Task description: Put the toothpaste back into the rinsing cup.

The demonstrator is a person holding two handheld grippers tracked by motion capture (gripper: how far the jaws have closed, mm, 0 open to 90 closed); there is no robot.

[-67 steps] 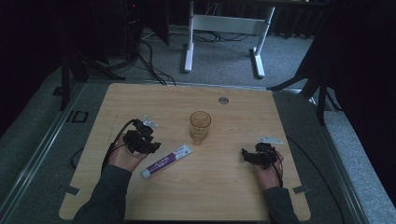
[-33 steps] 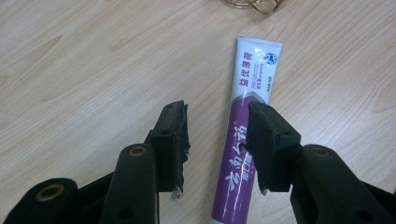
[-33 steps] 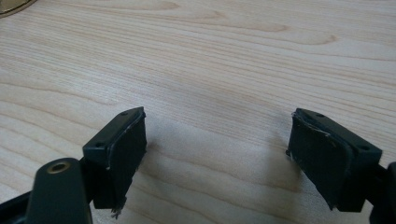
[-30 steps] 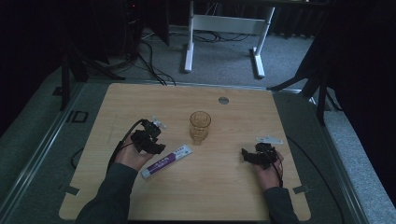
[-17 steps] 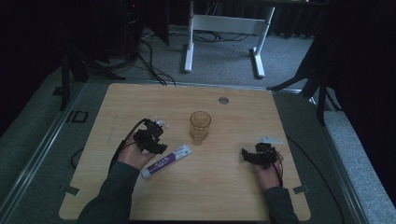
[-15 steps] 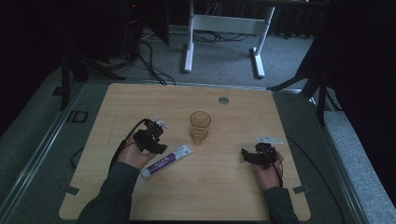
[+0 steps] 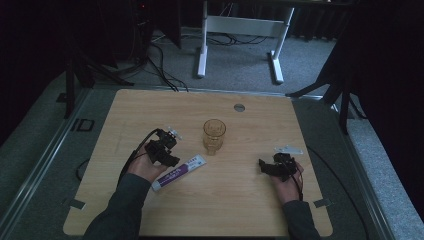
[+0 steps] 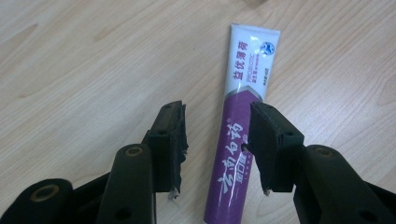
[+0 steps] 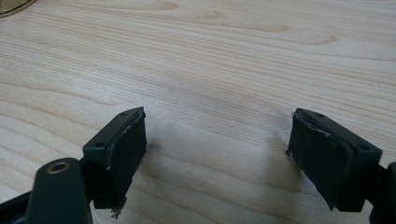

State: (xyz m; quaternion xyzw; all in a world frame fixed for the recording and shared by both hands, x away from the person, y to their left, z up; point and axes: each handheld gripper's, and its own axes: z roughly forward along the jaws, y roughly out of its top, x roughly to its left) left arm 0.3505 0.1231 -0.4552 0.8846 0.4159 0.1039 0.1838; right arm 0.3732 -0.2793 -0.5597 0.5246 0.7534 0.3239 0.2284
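Wooden bench (image 7: 300,125) – left gripper (image 8: 217,140) is straddling toothpaste tube (image 8: 243,121), jaws just been opening, ready to pinch; right gripper (image 9: 217,149) is idling spread.

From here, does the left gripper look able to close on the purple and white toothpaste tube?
Probably yes. The left gripper, whose jaws have just been opening, stands open astride the purple and white toothpaste tube, which lies flat on the wooden table; nothing blocks it.
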